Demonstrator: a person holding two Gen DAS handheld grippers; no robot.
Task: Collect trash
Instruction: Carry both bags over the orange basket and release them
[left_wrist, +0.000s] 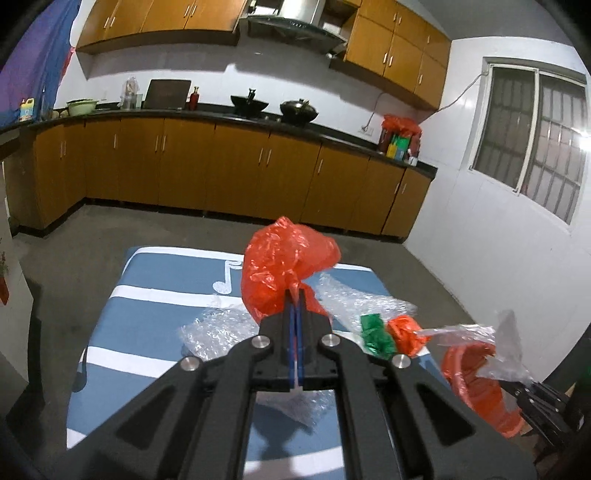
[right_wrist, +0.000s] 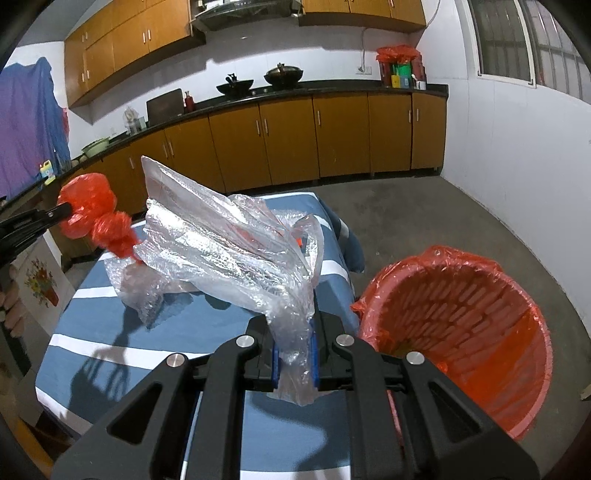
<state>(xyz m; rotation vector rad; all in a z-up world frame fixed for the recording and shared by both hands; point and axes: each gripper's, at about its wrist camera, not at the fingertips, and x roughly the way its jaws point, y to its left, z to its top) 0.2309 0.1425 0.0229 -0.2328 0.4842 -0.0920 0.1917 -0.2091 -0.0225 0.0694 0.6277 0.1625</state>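
My left gripper (left_wrist: 295, 295) is shut on a crumpled red plastic bag (left_wrist: 284, 262) and holds it above the blue striped table (left_wrist: 147, 280). It also shows in the right wrist view (right_wrist: 88, 206). My right gripper (right_wrist: 295, 325) is shut on a clear plastic bag (right_wrist: 229, 251), raised over the table's right side; it shows in the left wrist view (left_wrist: 476, 332). A red trash basket (right_wrist: 465, 332) lined with a red bag stands on the floor right of the table. Bubble wrap (left_wrist: 214, 332), a green wrapper (left_wrist: 375, 334) and a small red scrap (left_wrist: 404, 334) lie on the table.
Wooden kitchen cabinets (left_wrist: 236, 166) with a dark counter run along the far wall. Woks (left_wrist: 299, 109) and a red-bagged item (left_wrist: 400, 136) sit on the counter. Grey concrete floor (right_wrist: 424, 214) surrounds the table. A window (left_wrist: 532, 140) is on the right wall.
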